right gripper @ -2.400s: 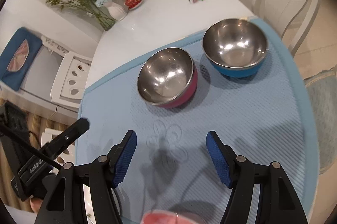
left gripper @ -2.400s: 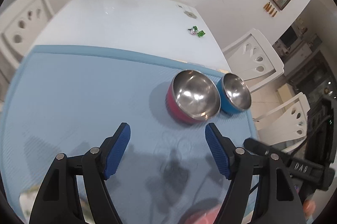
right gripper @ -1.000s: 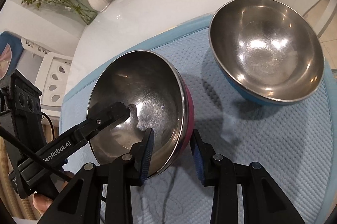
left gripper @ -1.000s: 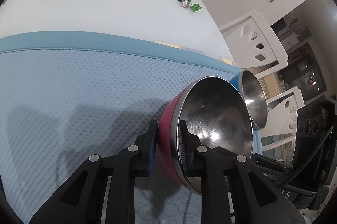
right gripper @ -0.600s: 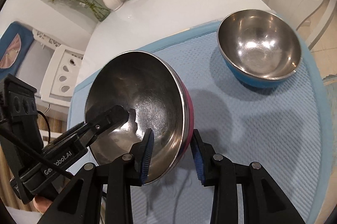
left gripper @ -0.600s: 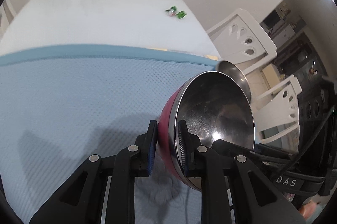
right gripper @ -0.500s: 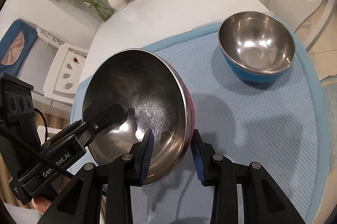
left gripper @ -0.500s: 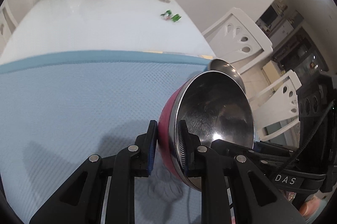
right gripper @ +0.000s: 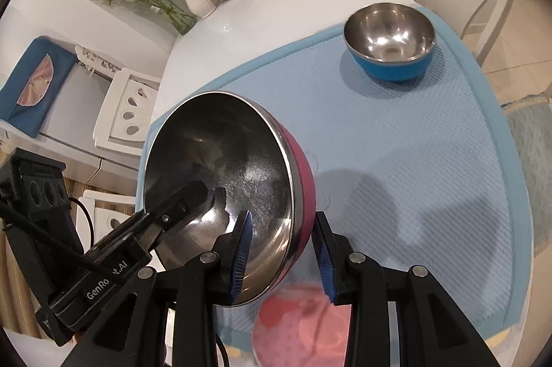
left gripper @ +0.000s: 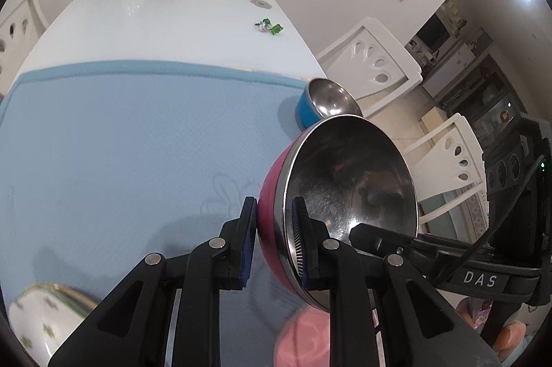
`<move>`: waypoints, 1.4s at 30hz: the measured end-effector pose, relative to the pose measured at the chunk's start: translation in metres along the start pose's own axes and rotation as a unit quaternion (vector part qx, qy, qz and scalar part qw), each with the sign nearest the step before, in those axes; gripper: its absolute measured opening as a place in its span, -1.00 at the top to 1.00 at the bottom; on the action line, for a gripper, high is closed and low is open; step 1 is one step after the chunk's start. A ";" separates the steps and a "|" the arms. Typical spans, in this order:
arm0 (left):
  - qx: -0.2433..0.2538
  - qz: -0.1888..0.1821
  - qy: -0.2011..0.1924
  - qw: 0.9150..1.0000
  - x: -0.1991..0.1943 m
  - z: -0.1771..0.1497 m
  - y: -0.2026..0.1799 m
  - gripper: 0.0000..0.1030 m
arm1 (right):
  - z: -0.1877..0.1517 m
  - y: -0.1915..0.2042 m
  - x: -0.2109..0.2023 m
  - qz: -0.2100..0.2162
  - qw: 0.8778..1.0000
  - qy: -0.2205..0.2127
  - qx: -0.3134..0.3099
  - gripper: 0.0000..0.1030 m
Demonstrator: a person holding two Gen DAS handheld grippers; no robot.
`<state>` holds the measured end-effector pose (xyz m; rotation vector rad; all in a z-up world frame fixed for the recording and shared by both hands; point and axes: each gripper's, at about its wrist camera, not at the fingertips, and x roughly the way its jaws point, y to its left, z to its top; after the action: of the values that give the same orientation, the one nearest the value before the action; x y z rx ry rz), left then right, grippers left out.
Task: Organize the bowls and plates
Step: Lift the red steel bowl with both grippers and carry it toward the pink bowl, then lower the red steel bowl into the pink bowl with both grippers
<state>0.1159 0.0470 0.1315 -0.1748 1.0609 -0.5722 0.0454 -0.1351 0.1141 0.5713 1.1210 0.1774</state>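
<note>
**Pink bowl gripped from two sides**

Left tongs (left gripper: 274, 239) and right tongs (right gripper: 281, 258) both clamped on rim of pink bowl (right gripper: 241, 180) — lifted, tilted, above blue mat (right gripper: 414, 132). Farther off, blue bowl (right gripper: 391, 41) upright on mat, near edge of white surface (left gripper: 155, 22).

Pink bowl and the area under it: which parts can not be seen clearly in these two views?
- Pink bowl underside: hidden in both views, facing away.
- Right gripper outer pad contact: hidden by the bowl's wall.
- Pink object below: blurred, cut by the bottom edge; unidentifiable.
- Patterned dish: cut by the left-wrist view's corner.
</note>
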 end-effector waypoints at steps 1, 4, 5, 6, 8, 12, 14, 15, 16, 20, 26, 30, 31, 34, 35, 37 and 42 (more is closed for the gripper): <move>-0.001 -0.001 0.001 1.000 -0.003 -0.005 -0.001 0.68 | -0.005 0.001 -0.003 -0.002 1.000 0.000 -0.001 0.34; 0.001 -0.002 0.004 1.000 -0.010 -0.019 -0.007 0.68 | -0.014 0.002 -0.010 -0.008 1.000 -0.002 -0.004 0.33; 0.001 -0.004 0.005 1.000 -0.012 -0.023 -0.008 0.68 | -0.018 0.002 -0.013 -0.010 1.000 -0.002 -0.005 0.32; 0.000 -0.008 0.006 1.000 -0.014 -0.028 -0.009 0.68 | -0.020 0.002 -0.015 -0.012 1.000 -0.002 -0.006 0.32; 0.001 -0.011 0.009 1.000 -0.017 -0.036 -0.011 0.68 | -0.028 0.001 -0.020 -0.017 1.000 -0.002 -0.009 0.31; 0.012 -0.009 0.019 1.000 -0.019 -0.050 -0.017 0.68 | -0.041 -0.001 -0.023 -0.026 1.000 0.002 -0.009 0.31; 0.020 -0.007 0.024 0.999 -0.019 -0.057 -0.020 0.68 | -0.048 -0.003 -0.024 -0.028 1.000 0.006 -0.008 0.31; 0.023 -0.007 0.026 0.999 -0.020 -0.060 -0.020 0.68 | -0.051 -0.004 -0.025 -0.029 1.000 0.008 -0.008 0.31; 0.025 -0.009 0.029 0.999 -0.020 -0.064 -0.022 0.68 | -0.054 -0.004 -0.026 -0.030 0.999 0.010 -0.009 0.31; 0.030 -0.017 0.043 0.998 -0.017 -0.076 -0.025 0.68 | -0.069 -0.006 -0.028 -0.043 0.999 0.016 -0.015 0.31; 0.035 -0.029 0.074 0.996 -0.009 -0.099 -0.032 0.68 | -0.096 -0.015 -0.032 -0.059 0.998 0.031 -0.020 0.31; 0.041 -0.035 0.101 0.993 0.000 -0.117 -0.038 0.68 | -0.110 -0.026 -0.029 -0.074 0.996 0.051 -0.015 0.31; 0.042 -0.036 0.108 0.993 0.003 -0.121 -0.040 0.68 | -0.112 -0.029 -0.027 -0.078 0.995 0.054 -0.012 0.31; 0.046 -0.039 0.118 0.991 0.007 -0.128 -0.042 0.68 | -0.117 -0.033 -0.025 -0.082 0.995 0.058 -0.007 0.31; 0.047 -0.040 0.119 0.991 0.007 -0.129 -0.043 0.68 | -0.117 -0.035 -0.025 -0.082 0.995 0.058 -0.005 0.31; 0.046 -0.039 0.120 0.991 0.008 -0.129 -0.043 0.68 | -0.117 -0.035 -0.023 -0.082 0.995 0.058 -0.002 0.31; 0.038 -0.035 0.122 0.991 0.009 -0.131 -0.040 0.68 | -0.120 -0.039 -0.021 -0.082 0.995 0.063 0.002 0.31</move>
<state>-0.0087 0.0261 0.0765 -0.0764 1.2713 -0.7099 -0.0756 -0.1358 0.0734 0.4728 1.2857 0.0696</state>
